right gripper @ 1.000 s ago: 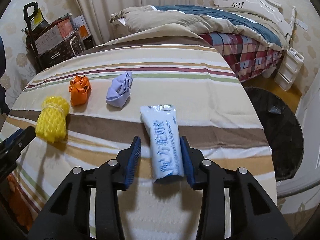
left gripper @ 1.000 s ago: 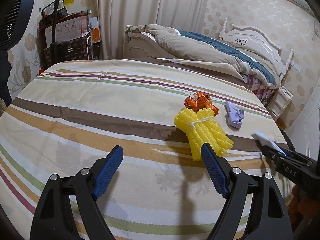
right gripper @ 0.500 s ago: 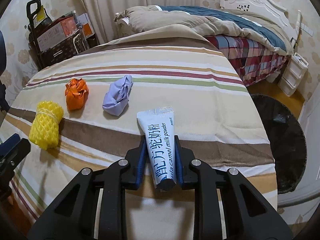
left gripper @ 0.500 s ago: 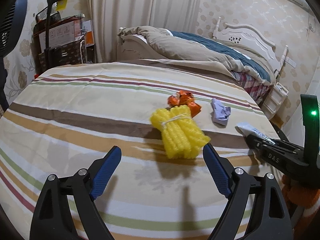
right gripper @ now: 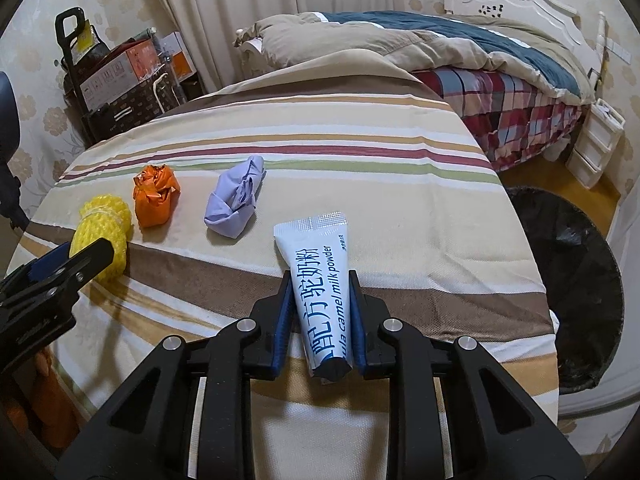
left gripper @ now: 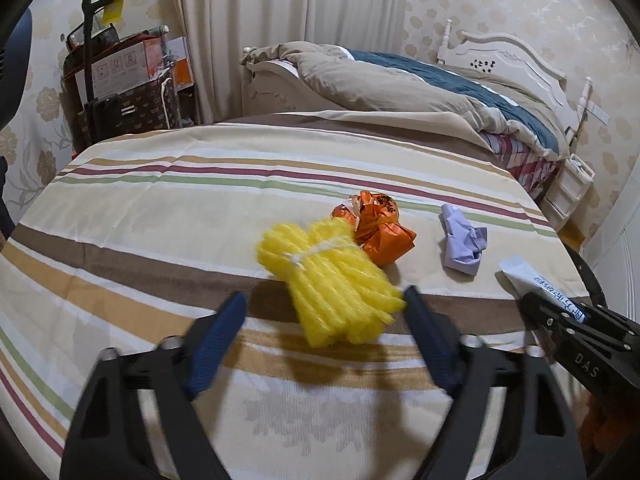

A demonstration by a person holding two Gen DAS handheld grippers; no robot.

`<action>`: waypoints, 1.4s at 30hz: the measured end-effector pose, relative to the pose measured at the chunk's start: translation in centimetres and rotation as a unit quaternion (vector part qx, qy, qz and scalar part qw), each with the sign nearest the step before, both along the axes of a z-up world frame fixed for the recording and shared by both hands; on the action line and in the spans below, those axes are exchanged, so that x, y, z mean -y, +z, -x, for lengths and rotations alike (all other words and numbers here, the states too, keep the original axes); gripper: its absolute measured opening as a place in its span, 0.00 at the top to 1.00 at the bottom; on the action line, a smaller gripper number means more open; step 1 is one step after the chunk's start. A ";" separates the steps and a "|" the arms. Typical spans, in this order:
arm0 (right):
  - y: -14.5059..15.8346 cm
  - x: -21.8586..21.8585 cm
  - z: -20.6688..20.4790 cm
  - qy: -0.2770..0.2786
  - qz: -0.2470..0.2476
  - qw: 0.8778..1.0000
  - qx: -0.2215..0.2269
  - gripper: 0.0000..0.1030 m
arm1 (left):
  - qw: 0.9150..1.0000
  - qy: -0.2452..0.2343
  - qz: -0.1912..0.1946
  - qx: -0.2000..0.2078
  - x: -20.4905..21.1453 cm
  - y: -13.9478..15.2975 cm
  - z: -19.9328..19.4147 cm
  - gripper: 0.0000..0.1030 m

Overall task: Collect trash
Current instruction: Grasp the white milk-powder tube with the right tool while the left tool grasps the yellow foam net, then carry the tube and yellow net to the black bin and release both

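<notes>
The white sachet (right gripper: 320,276), printed with blue characters and the words "camel milk powder", lies lengthwise in the lower centre of the right wrist view. The right gripper (right gripper: 320,294) is clamped on it: both blue pads press against its long edges, and its sealed upper end projects beyond the fingertips. In the left wrist view the same sachet (left gripper: 528,276) appears at the right edge.

The yellow foam net (left gripper: 332,280), tied with a white string, lies in the centre of the left wrist view. The left gripper (left gripper: 322,312) straddles its near end. Its jaws are closing; the right fingertip sits at the edge of the net, while the left fingertip stands clear of it. In the right wrist view the net (right gripper: 106,224) is at mid-left, partly covered by the left gripper.

The orange wrapper (left gripper: 378,228), crumpled into a ball, lies just behind the net and appears to touch it. The lilac crumpled paper (left gripper: 464,242) lies apart from the wrapper, to its right, between the wrapper and the sachet.

All four items rest on the striped cloth (left gripper: 160,216) that covers the table. A black bin (right gripper: 576,280) stands on the floor beyond the cloth's right edge in the right wrist view. A bed (right gripper: 460,52) with a rumpled quilt occupies the upper right. A hand trolley (left gripper: 92,56) loaded with boxes stands at the upper left.
</notes>
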State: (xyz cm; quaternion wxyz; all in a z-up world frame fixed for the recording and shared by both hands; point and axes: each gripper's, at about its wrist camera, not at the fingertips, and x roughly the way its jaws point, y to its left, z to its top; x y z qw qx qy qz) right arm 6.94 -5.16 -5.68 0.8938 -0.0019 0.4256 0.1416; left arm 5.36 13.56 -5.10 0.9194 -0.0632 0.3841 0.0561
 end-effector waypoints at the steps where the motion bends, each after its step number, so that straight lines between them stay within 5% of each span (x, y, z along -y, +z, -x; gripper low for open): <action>1: 0.0 0.0 0.0 0.000 0.000 1.000 0.000 0.76 | 1.000 -0.003 0.001 -0.005 0.1 -0.2 -0.1 0.42; 3: 0.0 0.0 -0.1 0.000 0.001 1.000 0.000 0.76 | 1.000 -0.011 0.007 -0.017 0.0 -0.5 -0.3 0.52; 10: 0.1 0.2 0.1 -0.002 -0.003 1.000 0.001 0.76 | 0.999 -0.021 0.026 -0.011 -0.5 -0.4 0.1 0.62; 42: 2.1 7.1 3.7 -0.080 -0.026 0.995 0.050 0.77 | 0.989 -0.139 -0.012 0.051 10.0 2.5 1.7 0.62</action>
